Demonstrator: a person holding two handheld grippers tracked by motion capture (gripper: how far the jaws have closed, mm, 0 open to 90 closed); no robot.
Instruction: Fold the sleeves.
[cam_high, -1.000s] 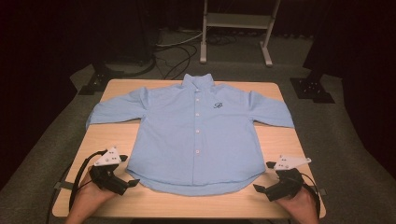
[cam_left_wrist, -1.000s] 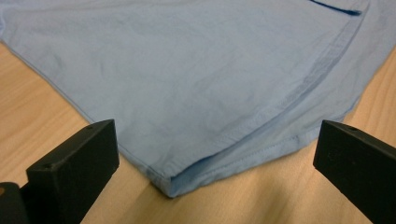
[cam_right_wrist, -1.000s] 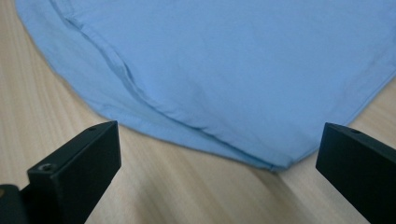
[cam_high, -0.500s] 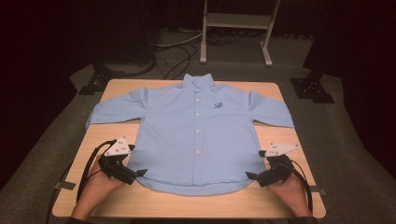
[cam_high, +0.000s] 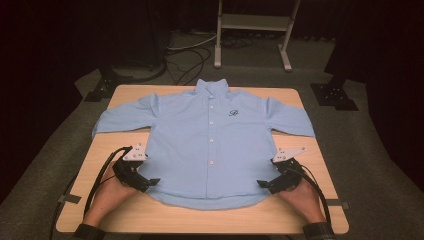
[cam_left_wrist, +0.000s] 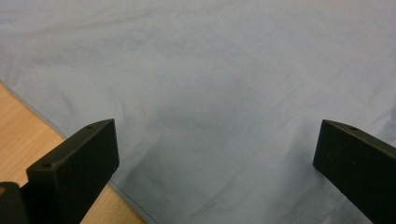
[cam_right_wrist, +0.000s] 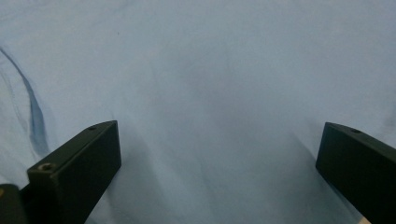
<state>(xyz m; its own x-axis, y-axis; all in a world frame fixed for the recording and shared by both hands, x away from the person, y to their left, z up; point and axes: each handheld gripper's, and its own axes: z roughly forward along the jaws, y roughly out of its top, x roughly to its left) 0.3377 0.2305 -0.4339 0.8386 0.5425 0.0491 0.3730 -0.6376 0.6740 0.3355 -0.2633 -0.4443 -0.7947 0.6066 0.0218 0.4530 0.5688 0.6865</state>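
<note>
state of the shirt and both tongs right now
light blue button-up shirt: spread flat on the wooden table, front up, buttoned, sleeves out to the sides
left tongs: open, at the shirt's lower left edge
right tongs: open, at the shirt's lower right edge

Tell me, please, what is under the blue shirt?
The blue shirt lies flat, buttoned, on a wooden table; bare wood shows around its hem and sleeves. The left gripper and right gripper reach its lower corners, open. The cloth hides anything beneath it.
</note>
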